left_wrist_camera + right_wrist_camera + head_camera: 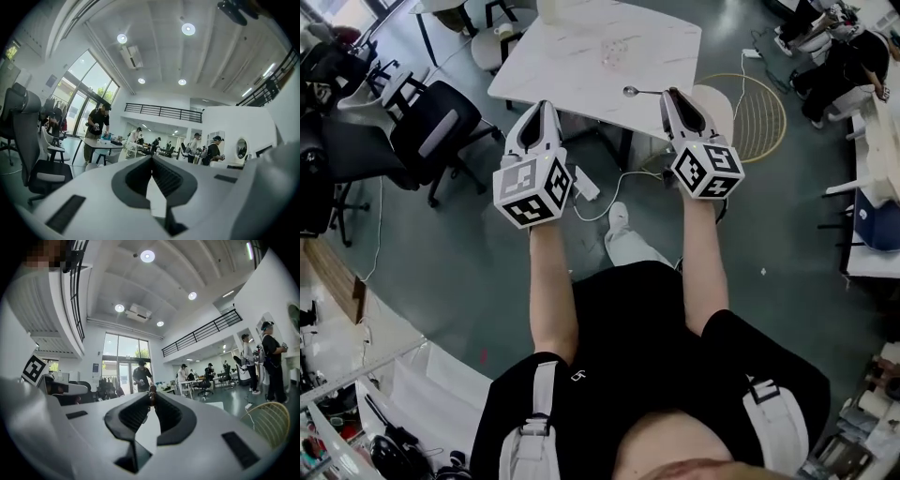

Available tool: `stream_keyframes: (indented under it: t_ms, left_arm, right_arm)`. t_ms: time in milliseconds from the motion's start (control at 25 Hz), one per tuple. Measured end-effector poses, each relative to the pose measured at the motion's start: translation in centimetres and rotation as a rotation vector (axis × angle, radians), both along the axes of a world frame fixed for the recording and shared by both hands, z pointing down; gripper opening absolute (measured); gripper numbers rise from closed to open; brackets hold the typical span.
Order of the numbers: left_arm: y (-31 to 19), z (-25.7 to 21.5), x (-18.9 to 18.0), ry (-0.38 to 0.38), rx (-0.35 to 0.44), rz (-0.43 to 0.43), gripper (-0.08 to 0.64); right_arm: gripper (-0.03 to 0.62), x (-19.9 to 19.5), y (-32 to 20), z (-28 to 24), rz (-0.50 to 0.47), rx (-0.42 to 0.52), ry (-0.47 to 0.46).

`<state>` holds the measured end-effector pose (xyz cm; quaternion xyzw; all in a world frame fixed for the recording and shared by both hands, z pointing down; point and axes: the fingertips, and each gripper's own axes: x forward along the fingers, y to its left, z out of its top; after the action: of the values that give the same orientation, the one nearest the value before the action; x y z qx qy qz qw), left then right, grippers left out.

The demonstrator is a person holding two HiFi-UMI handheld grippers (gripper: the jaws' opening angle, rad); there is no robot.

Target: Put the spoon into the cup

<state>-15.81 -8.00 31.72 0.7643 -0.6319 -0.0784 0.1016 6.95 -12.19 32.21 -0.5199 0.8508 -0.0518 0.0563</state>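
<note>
Spoon (639, 91) sits clamped at the tips of your right gripper (667, 94) – level, bowl pointing left, over the white table (534, 66) – while your left gripper (545, 105) carries nothing, jaws closed together.

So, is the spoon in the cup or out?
Out. The right gripper holds the spoon in its jaws above the table, apart from the cup.
</note>
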Motion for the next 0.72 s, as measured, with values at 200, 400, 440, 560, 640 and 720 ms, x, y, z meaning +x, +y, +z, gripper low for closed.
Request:
stream_keyframes:
  t_ms: [200, 400, 440, 560, 640, 720]
  left_arm:
    - [-9.0, 2.2, 1.8, 0.007, -0.058, 0.013, 0.012]
    - [-18.1, 7.9, 8.9, 0.023, -0.185, 0.037, 0.012]
    - [-19.8, 8.8, 10.0, 0.026, -0.203, 0.041, 0.012]
    - [-23.7, 11.1, 12.1, 0.020, -0.249, 0.062, 0.012]
    - [-25.8, 12.1, 12.5, 0.008, -0.276, 0.063, 0.012]
    - [-27.5, 12.7, 12.2, 0.003, -0.303, 0.042, 0.012]
  right_arm:
    - [0.051, 1.6, -8.4, 2.8, 0.004, -0.086, -0.007]
    - [0.051, 8.6, -16.3, 8.3, 0.038, -0.226, 0.001]
    - [0.051, 9.6, -17.9, 9.1, 0.042, -0.238, 0.001]
    - [0.051, 11.2, -21.7, 10.6, 0.049, -0.267, -0.009]
    - [0.051, 11.4, -24.0, 11.1, 0.045, -0.278, -0.021]
    - [0.051, 11.3, -25.8, 11.4, 0.041, -0.286, -0.036]
